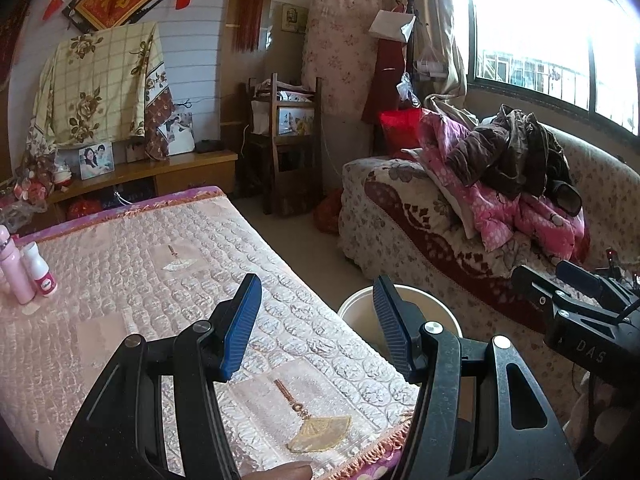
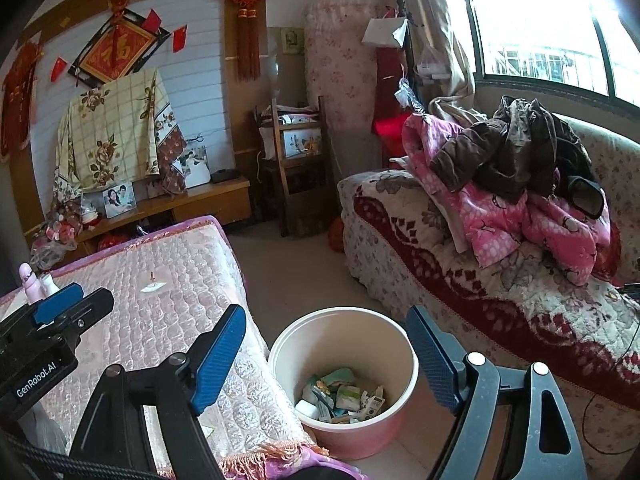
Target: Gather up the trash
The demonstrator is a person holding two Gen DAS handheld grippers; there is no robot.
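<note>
The left gripper (image 1: 316, 300) hung over the quilted pink table cover (image 1: 140, 280), its blue pads spread apart with nothing between them. At two o'clock from it in the left wrist view sat the other tool, black and angled in from the right edge.

The right gripper (image 2: 326, 330) was spread wide too, jaws gaping and empty, poised above the pink bin (image 2: 344, 428) on the floor. That bin stood at six o'clock in the right wrist view, just beside the table's fringed edge, and the trash (image 2: 340, 400) lay at its bottom: crumpled wrappers and small cartons in a heap.

At nine o'clock on the table cover stood two pink bottles (image 1: 28, 272), upright and side by side.

Over at three o'clock, the sofa (image 2: 460, 280) carried a pile of pink and brown clothes (image 2: 520, 184), well apart from the bin.
</note>
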